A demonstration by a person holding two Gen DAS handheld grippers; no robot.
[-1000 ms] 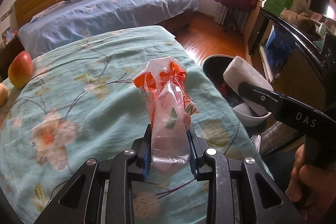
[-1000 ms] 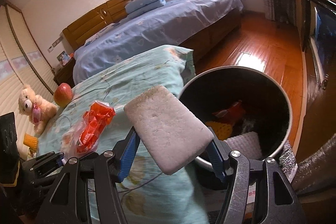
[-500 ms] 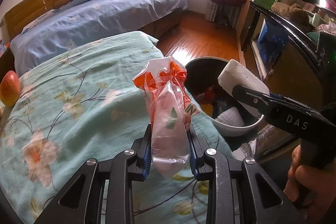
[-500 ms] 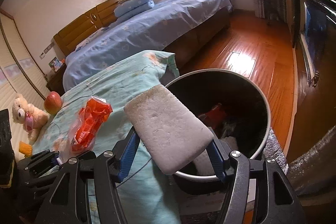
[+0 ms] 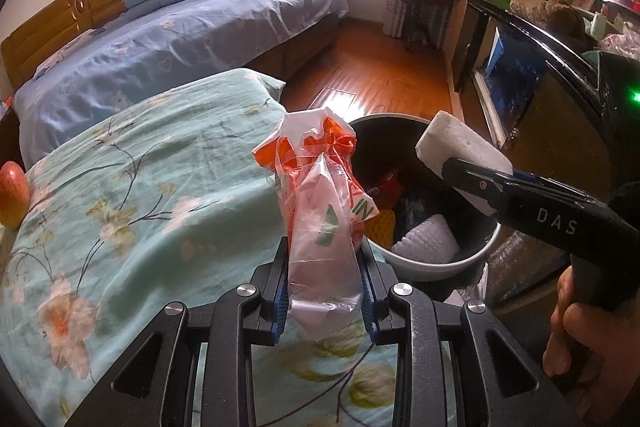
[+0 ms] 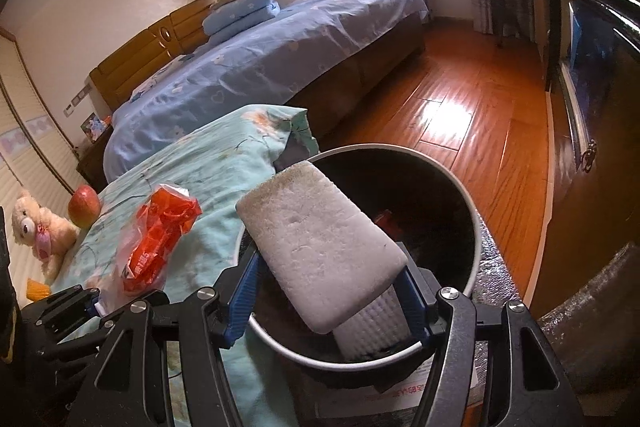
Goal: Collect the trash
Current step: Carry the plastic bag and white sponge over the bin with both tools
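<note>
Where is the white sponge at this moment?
The white sponge is clamped in the right gripper, above the near part of the open trash bin, right of the floral bed cover.

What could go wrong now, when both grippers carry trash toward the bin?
1. The wrapper in the left gripper looks to be over the bed edge, not clearly over the bin; dropped now, it may miss.
2. The sponge in the right gripper sticks out wide and tilted; it may catch the rim.
3. The grippers are close and might bump.
</note>
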